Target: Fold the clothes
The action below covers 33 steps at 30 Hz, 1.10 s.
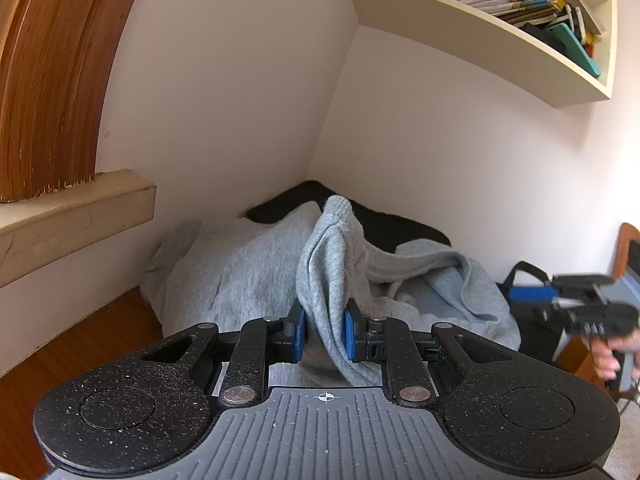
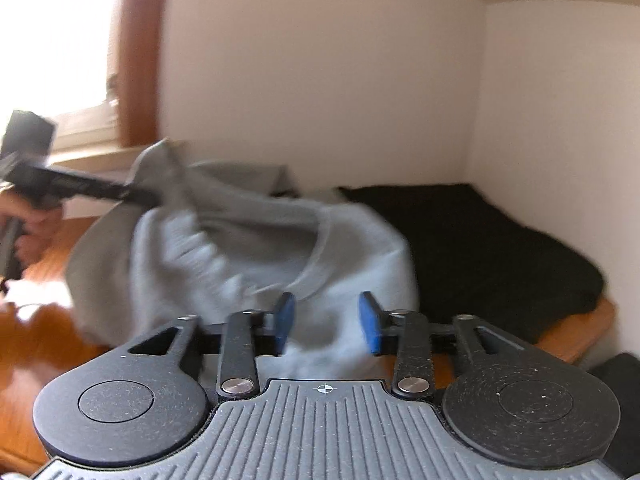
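Observation:
A grey sweatshirt lies crumpled on a wooden surface in a wall corner. My left gripper is shut on a raised fold of it, and the cloth stands up between the blue pads. In the right wrist view the same gripper holds that fold up at the left. My right gripper hovers open just over the near part of the sweatshirt, with nothing pinched. It shows blurred at the right edge of the left wrist view, in a person's hand.
A black garment lies behind and to the right of the sweatshirt, against the walls. A shelf of books hangs overhead. A window sill juts out at the left. A dark bag stands off the right end.

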Motion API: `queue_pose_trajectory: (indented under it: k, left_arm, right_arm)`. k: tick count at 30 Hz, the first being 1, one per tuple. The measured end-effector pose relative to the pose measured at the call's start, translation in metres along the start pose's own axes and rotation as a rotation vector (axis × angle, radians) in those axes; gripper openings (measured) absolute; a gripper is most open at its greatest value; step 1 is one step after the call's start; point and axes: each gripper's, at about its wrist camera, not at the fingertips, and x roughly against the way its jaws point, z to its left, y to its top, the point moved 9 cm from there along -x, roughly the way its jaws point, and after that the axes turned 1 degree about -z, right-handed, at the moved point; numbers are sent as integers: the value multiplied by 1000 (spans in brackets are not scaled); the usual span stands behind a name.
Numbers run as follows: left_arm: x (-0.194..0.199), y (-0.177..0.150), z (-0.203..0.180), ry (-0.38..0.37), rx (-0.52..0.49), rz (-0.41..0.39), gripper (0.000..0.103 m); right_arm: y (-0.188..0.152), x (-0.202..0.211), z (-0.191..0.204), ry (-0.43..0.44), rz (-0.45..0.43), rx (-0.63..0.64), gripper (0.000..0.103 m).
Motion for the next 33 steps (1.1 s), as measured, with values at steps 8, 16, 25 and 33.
queue_pose_trajectory:
  k: [8,16,25,33]
  left_arm:
    - [1,-1,-2,-8,-7,3,19]
    - [6,1,-10,-49,-20,-5,43]
    - [7,3,-48,-123,-97,1,55]
    - [-22,11,-71,-29,-215,95,60]
  right_arm:
    - [-7,-44,32,39,43,26,51]
    - [10,-19,8,-44,-59,29,7]
    - [-7,24,-56,-252,-101,-10,7]
    - [-11,27,-53,-234,-116,-30,7]
